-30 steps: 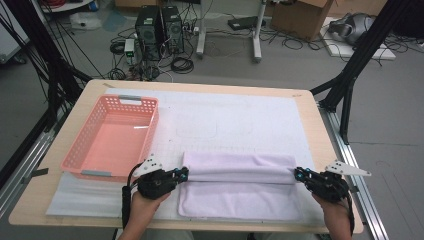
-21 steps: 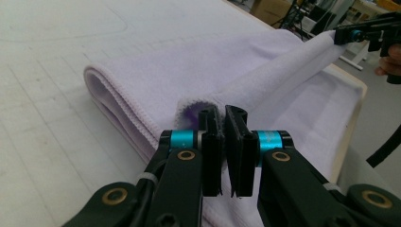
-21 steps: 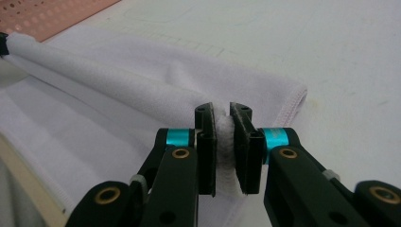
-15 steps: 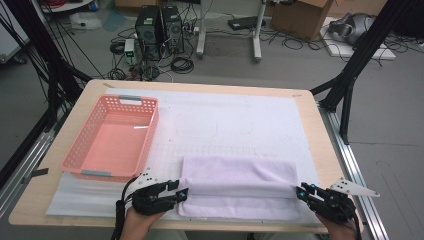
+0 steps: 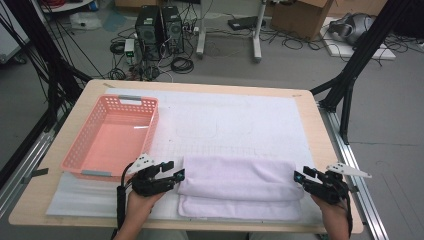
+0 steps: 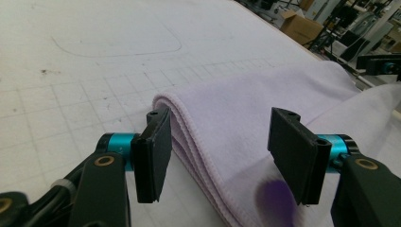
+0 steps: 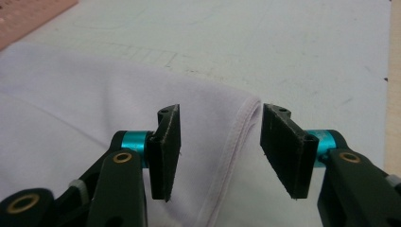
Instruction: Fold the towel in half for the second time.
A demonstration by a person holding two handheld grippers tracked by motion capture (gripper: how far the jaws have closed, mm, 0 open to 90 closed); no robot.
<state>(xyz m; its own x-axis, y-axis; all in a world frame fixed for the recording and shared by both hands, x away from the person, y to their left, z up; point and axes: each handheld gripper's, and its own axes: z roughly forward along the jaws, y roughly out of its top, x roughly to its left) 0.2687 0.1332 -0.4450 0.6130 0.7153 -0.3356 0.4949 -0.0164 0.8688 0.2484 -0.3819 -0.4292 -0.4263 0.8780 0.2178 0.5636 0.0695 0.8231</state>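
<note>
Both jaws just opened, left gripper [image 5: 176, 175] and right gripper [image 5: 299, 176] off the folded lilac towel [image 5: 239, 186] at the table's [image 5: 300, 102] near edge; fold released, laid down.

We hold a black two-jaw left gripper [image 5: 176, 171] low at the near left, its jaws just opened and standing apart — nothing pressed between the pads. Our black two-jaw right gripper [image 5: 299, 175] mirrors it at the near right, jaws likewise just parted. Both point inward toward each other, forearms entering from below.
</note>
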